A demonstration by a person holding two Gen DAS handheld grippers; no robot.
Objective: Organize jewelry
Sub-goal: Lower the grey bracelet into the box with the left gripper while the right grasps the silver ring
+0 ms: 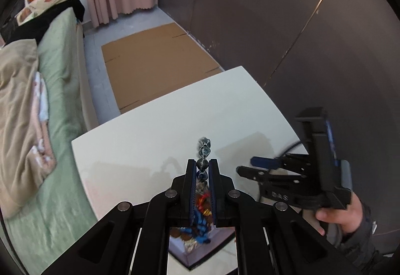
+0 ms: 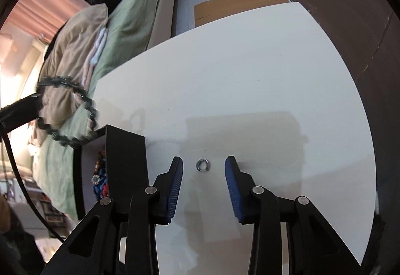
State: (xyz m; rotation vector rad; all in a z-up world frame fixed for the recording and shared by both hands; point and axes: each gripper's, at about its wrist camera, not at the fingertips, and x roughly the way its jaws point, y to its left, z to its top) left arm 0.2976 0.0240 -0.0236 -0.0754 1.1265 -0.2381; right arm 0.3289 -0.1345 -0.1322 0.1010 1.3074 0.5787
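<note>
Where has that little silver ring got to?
The silver ring lies on the white table, seen in the right wrist view between the right gripper's open blue fingers, touching neither, right of the black box.

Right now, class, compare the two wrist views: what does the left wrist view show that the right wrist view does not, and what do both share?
Only the left wrist view shows the left tongs shut on the beaded bracelet, with a hand holding the right tool.

Only the right wrist view shows a small silver ring lying on the table between the open right tongs, pads clear of it.

Both show the white table, the bracelet, the jewelry box, the green bed and the cardboard.
</note>
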